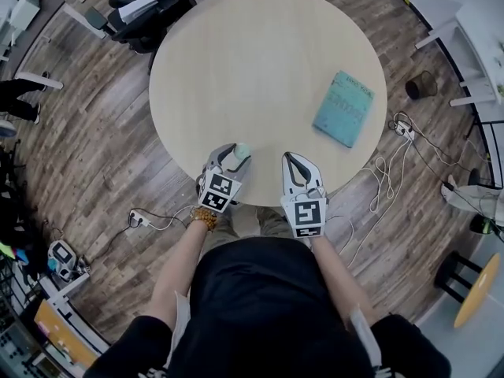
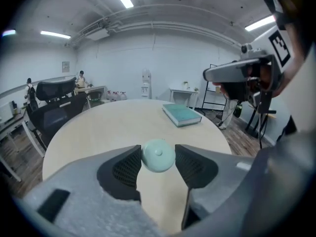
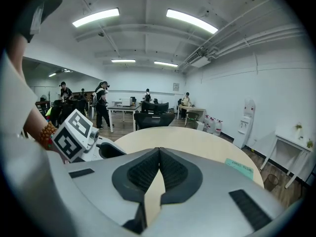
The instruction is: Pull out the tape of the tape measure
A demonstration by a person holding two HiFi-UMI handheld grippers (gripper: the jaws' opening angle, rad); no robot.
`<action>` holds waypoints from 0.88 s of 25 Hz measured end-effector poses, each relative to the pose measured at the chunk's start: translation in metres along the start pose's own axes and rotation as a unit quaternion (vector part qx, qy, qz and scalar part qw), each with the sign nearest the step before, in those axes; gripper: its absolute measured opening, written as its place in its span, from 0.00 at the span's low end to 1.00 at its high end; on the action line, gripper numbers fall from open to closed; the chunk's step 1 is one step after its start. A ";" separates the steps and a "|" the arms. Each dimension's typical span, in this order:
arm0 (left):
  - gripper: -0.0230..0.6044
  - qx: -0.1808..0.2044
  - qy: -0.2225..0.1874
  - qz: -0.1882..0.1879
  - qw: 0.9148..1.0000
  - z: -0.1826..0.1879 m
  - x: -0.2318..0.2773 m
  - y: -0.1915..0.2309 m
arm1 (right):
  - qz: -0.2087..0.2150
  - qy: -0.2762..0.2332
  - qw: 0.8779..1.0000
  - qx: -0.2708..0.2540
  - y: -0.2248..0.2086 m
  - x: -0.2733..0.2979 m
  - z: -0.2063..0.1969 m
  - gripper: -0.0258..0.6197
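A small round pale-green tape measure (image 2: pixel 158 155) sits between the jaws of my left gripper (image 2: pixel 158 163), which is shut on it. In the head view the tape measure (image 1: pixel 241 151) shows at the tip of the left gripper (image 1: pixel 235 161), just over the near edge of the round table (image 1: pixel 260 69). No tape is seen drawn out of it. My right gripper (image 1: pixel 293 162) hovers beside it at the table's near edge, its jaws shut together with nothing between them (image 3: pixel 158 168).
A teal book (image 1: pixel 344 108) lies on the table's right side. Office chairs (image 1: pixel 138 10) stand at the far left of the table. Cables (image 1: pixel 390 172) and a power strip lie on the wooden floor to the right. A yellow stool (image 1: pixel 472 286) is lower right.
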State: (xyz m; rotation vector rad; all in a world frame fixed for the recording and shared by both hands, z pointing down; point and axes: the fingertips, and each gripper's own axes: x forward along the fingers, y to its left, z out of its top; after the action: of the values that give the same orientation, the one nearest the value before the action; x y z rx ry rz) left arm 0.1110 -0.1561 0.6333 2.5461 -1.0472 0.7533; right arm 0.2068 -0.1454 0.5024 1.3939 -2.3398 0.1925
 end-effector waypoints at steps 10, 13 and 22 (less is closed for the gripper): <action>0.40 0.037 -0.076 -0.025 0.996 0.075 -0.070 0.000 | 0.011 -0.006 1.000 -0.010 0.015 -0.007 0.020 0.04; 0.40 0.056 -0.095 -0.040 0.993 0.095 -0.086 -0.003 | 0.022 -0.010 1.000 -0.014 0.017 -0.006 0.029 0.04; 0.40 0.096 -0.119 -0.077 0.985 0.107 -0.133 -0.007 | 0.090 -0.033 0.993 -0.063 0.059 -0.010 0.049 0.04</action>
State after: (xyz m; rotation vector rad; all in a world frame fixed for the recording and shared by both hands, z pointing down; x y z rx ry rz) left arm 0.0751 -0.1232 0.4699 2.8989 -0.8668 0.5425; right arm 0.1465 -0.1236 0.4587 1.1476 -2.4861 0.0486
